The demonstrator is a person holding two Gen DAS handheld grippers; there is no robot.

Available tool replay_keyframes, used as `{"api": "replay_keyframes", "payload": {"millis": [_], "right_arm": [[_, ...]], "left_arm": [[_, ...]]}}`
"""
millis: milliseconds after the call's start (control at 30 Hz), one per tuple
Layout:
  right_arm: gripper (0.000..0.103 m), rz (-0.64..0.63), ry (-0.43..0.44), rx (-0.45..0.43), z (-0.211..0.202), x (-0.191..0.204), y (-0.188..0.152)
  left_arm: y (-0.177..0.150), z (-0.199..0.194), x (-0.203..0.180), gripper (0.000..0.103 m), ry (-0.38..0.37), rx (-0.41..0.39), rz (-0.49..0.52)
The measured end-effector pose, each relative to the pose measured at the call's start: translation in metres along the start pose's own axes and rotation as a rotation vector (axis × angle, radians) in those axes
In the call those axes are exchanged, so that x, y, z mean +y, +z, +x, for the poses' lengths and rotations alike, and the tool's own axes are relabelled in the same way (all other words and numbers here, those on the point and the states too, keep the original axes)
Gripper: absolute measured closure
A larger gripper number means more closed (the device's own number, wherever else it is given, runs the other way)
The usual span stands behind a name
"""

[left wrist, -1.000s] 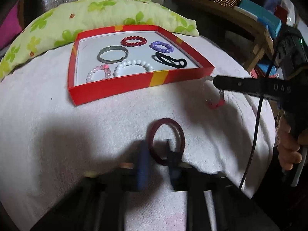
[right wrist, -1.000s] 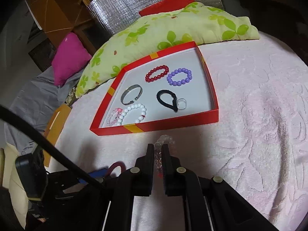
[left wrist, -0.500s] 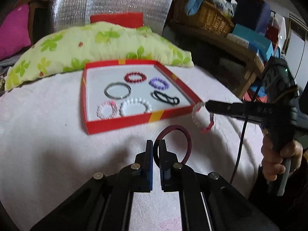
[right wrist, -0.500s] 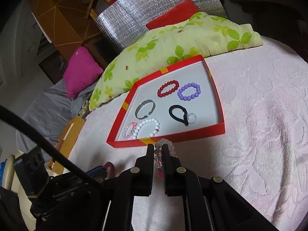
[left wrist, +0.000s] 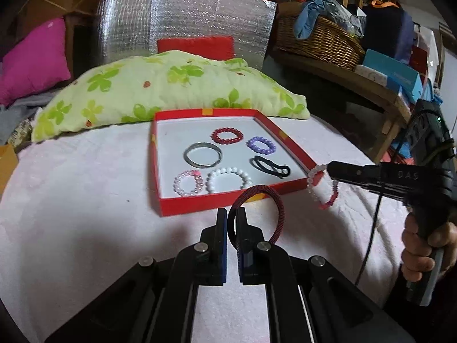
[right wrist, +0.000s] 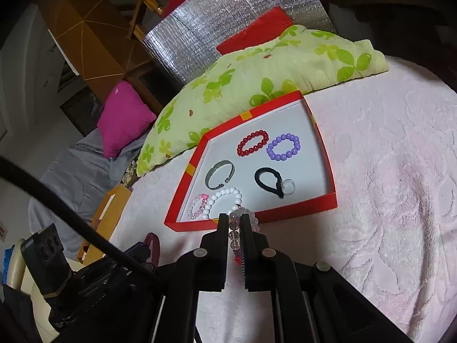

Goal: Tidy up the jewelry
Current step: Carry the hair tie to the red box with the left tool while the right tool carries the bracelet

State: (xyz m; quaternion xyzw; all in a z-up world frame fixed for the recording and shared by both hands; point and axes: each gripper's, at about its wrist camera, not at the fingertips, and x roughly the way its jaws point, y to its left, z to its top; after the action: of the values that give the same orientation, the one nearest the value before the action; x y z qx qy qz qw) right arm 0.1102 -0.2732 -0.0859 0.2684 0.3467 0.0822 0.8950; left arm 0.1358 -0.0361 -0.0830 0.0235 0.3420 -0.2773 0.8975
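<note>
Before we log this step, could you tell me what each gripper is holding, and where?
The left gripper pinches the dark red band at its near edge; the right gripper clamps the clear-and-pink bead bracelet on its beads.

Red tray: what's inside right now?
Red tray holds six pieces: red bead bracelet, purple bead bracelet, silver bangle, black hair tie, pink bracelet, white bracelet. Nothing covered.

1. One shallow red cardboard tray (left wrist: pixel 200 201) with a white floor.
2. Six beaded bracelets: red (left wrist: pixel 227 135), purple (left wrist: pixel 261 145), white (left wrist: pixel 229 179), pale pink (left wrist: pixel 188 183), and one clear-and-pink (left wrist: pixel 322 188).
3. One silver metal bangle (left wrist: pixel 202 154).
4. Two hair ties: black (left wrist: pixel 270 166), dark red (left wrist: pixel 258 214).
</note>
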Motion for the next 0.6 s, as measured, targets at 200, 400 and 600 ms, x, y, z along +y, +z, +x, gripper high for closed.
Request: {"api": "replay_keyframes", "payload": {"millis": [200, 400, 600], "right_arm": [[0.094, -0.01, 0.024, -0.004, 0.006, 0.008, 0.005], [0.094, -0.007, 0.026, -0.007, 0.004, 0.009, 0.003], [0.094, -0.004, 0.018, 0.0, 0.006, 0.008, 0.001]], "left_arm": [[0.001, 0.003, 0.004, 0.098, 0.002, 0.01, -0.02], [-0.001, 0.013, 0.008, 0.098, 0.072, 0.055, -0.029], [-0.005, 0.019, 0.011, 0.098, 0.168, 0.092, -0.006]]}}
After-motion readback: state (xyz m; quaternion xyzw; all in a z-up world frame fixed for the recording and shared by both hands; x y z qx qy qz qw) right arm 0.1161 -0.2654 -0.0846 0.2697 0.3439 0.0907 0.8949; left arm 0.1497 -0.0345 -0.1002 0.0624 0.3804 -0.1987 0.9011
